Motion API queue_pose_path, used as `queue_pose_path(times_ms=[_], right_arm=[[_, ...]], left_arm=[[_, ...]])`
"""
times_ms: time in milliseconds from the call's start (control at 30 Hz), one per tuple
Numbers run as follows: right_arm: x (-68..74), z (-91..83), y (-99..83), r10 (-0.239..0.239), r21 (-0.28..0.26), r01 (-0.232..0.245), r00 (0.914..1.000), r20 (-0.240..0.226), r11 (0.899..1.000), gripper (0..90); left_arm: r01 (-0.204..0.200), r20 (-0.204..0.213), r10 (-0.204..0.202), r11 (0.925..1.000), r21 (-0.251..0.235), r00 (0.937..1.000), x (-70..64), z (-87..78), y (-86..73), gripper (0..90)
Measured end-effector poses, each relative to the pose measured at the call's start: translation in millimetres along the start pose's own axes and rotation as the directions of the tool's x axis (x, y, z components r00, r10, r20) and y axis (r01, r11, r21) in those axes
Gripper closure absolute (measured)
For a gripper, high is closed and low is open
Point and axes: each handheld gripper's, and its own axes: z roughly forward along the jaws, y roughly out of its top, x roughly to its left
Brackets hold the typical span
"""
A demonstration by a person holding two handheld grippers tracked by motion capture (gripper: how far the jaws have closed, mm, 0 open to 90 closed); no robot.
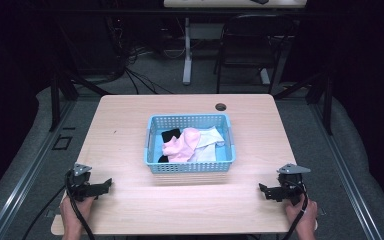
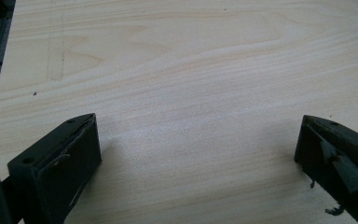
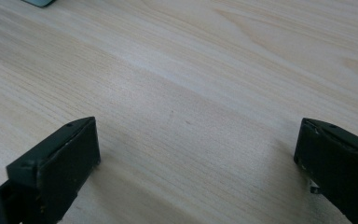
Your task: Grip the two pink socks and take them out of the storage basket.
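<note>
A light blue plastic basket (image 1: 152, 129) stands in the middle of the wooden table (image 1: 125, 125). Inside it lie a pink cloth (image 1: 182, 145), a white cloth (image 1: 207, 142) and a black cloth (image 1: 170, 135). My left gripper (image 1: 107, 184) rests near the table's front left corner, held by a hand, its jaws pointing right. In the left gripper view the gripper (image 2: 198, 142) is open over bare wood. My right gripper (image 1: 262, 189) rests near the front right corner, pointing left. In the right gripper view the gripper (image 3: 196, 142) is open with nothing between the jaws.
A round cable hole (image 1: 221, 106) sits in the table's far edge behind the basket. A black chair (image 1: 252, 45) and a white table leg (image 1: 187, 50) stand beyond the table. A corner of the blue basket (image 3: 39, 2) peeks in at the right gripper view's top left.
</note>
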Motion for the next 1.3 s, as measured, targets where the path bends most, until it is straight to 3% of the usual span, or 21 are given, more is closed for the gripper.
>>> queue_pose_path(times_ms=[200,367,567,833,867,1200,1300], right_arm=[[0.0,0.1,0.0,0.001,-0.001,-0.001,1.0,0.001,1.0,0.0],[0.0,0.2,0.0,0.001,-0.002,-0.001,1.0,0.003,1.0,0.0],[0.1,0.0,-0.1,0.001,-0.001,-0.001,1.0,0.0,1.0,0.0],[-0.1,0.2,0.4,-0.001,0.003,0.001,1.0,0.0,1.0,0.0],[-0.1,0.2,0.4,-0.001,0.003,0.001,1.0,0.0,1.0,0.0],[-0.1,0.2,0.4,0.0,0.003,0.0,1.0,0.0,1.0,0.0],[-0.1,0.2,0.4,-0.001,0.003,0.001,1.0,0.0,1.0,0.0]], left_arm=[[0.057,-0.056,-0.057,0.9984,-0.003,0.9968,-6.1,-0.5,-0.7,0.3],[0.032,-0.018,-0.031,0.9988,0.037,0.9993,-1.9,-2.1,2.6,0.0],[0.033,0.012,-0.033,0.9986,0.042,0.9994,-4.0,-11.4,11.5,0.0],[-0.005,0.054,0.001,0.998,0.063,0.9985,-17.1,-31.6,37.2,0.0],[-0.009,0.077,0.003,0.9971,0.075,0.997,-20.0,-36.0,43.8,0.0],[-0.049,0.13,0.036,0.9944,0.094,0.9908,-30.8,-63.1,77.5,0.5],[-0.107,0.139,0.091,0.9873,0.117,0.9862,-44.1,-67.5,89.9,1.1]])
